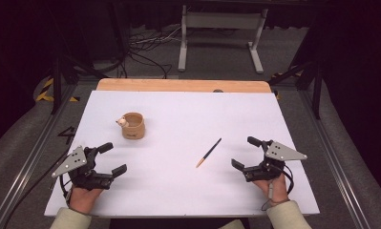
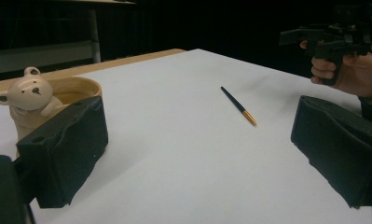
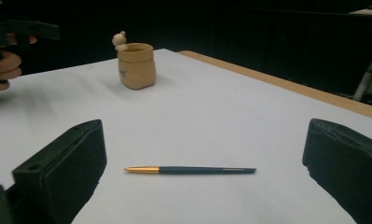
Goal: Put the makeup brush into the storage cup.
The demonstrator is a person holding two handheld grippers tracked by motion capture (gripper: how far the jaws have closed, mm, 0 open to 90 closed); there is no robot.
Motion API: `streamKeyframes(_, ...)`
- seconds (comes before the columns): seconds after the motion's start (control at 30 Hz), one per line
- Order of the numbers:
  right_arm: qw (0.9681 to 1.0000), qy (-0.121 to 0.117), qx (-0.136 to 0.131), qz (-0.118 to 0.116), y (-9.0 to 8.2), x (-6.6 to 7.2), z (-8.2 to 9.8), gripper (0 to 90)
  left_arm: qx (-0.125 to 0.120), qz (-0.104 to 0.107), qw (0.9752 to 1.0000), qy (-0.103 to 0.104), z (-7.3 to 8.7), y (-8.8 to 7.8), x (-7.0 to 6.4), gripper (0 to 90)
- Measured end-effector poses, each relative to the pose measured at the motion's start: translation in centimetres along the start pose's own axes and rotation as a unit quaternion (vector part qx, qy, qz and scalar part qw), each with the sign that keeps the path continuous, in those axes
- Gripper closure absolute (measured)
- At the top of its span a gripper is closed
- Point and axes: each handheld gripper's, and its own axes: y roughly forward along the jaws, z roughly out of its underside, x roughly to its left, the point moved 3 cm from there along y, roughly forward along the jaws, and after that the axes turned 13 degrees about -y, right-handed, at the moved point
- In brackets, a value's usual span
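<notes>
A tan ceramic cup (image 1: 133, 125) with a small bear figure (image 1: 122, 121) on its rim stands on the white table sheet (image 1: 188, 114), left of centre. A dark pen (image 1: 208, 152) with a gold tip lies flat on the sheet, right of centre. My left gripper (image 1: 112, 158) rests open near the front left, below the cup (image 2: 76, 91). My right gripper (image 1: 246, 152) rests open at the front right, with the pen (image 3: 190, 170) lying just ahead between its jaws. Nothing is held by either one.
A wooden strip (image 1: 183, 85) borders the table's far edge. Beyond it stand a white metal frame (image 1: 221, 33) and loose cables (image 1: 145, 52) on the floor. Metal rails (image 1: 30, 152) run along both sides of the table.
</notes>
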Motion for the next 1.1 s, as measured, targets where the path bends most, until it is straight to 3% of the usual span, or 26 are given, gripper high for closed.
streamKeyframes(0.3, 0.9982, -0.024, 0.042, -0.035, 1.9, -1.0, -2.2, 1.8, 0.005, 0.000, 1.0000, 0.001, 0.1, 0.2, -0.1, 4.5)
streamKeyframes(0.53, 0.9954, -0.045, 0.068, -0.049, 3.5, -1.7, -4.0, 2.0, 0.004, -0.002, 1.0000, 0.000, 0.0, 0.2, -0.1, 4.5)
streamKeyframes(0.77, 0.9899, -0.052, 0.108, -0.075, 5.1, -2.7, -4.7, 4.5, 0.002, -0.003, 1.0000, -0.004, 0.0, 0.2, 0.1, 4.1)
streamKeyframes(1.03, 0.9811, -0.078, 0.148, -0.097, 6.5, -3.4, -5.1, 9.2, 0.007, 0.001, 1.0000, -0.005, 0.1, 0.4, 0.1, 4.0)
streamKeyframes(1.1, 0.9777, -0.087, 0.159, -0.107, 6.8, -3.5, -5.3, 10.8, 0.006, 0.002, 1.0000, -0.005, 0.1, 0.5, 0.0, 4.0)
